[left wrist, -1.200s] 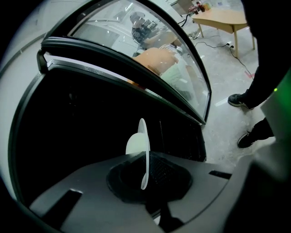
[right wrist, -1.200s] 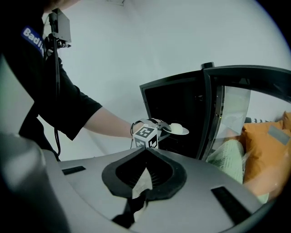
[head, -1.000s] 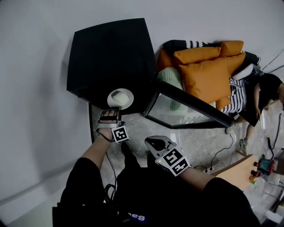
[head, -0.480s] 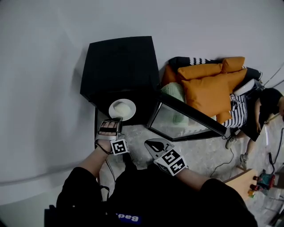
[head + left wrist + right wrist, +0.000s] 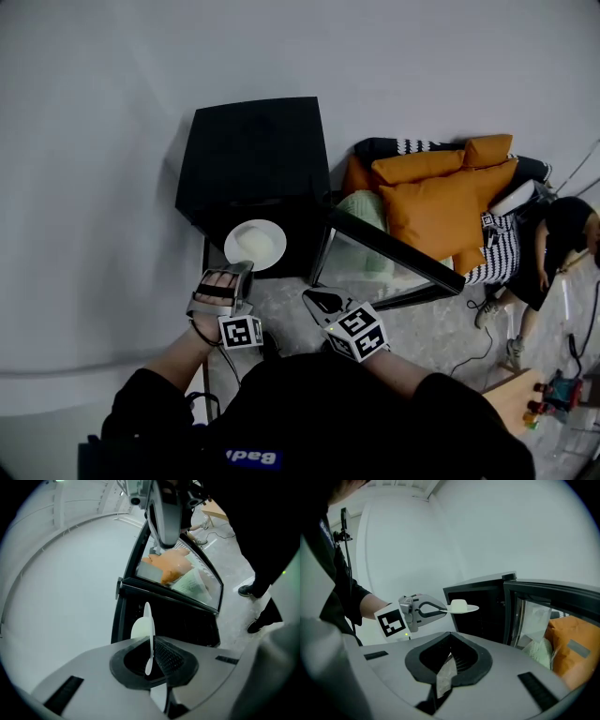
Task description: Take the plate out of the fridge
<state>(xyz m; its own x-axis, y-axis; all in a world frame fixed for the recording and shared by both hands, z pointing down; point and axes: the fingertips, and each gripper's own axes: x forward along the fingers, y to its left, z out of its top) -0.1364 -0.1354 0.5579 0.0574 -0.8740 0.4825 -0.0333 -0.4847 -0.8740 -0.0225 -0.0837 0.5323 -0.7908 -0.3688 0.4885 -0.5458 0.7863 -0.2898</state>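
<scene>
**Plate out, held at the fridge mouth**

My left gripper (image 5: 240,269) was clamped on the near rim of the plate (image 5: 255,246), level, just in front of the open fridge (image 5: 251,150), with a white lump (image 5: 459,604) riding on it. My right gripper (image 5: 316,301) hung closed, empty. Next, I reckoned: carry it clear, flat and firm.

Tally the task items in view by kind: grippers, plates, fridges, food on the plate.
Grippers: 2, the left gripper and the right gripper
Plates: 1, the plate, clamped in the left gripper
Fridges: 1, the fridge, door open
Food: 1, the white lump on the plate
Total: 5
</scene>
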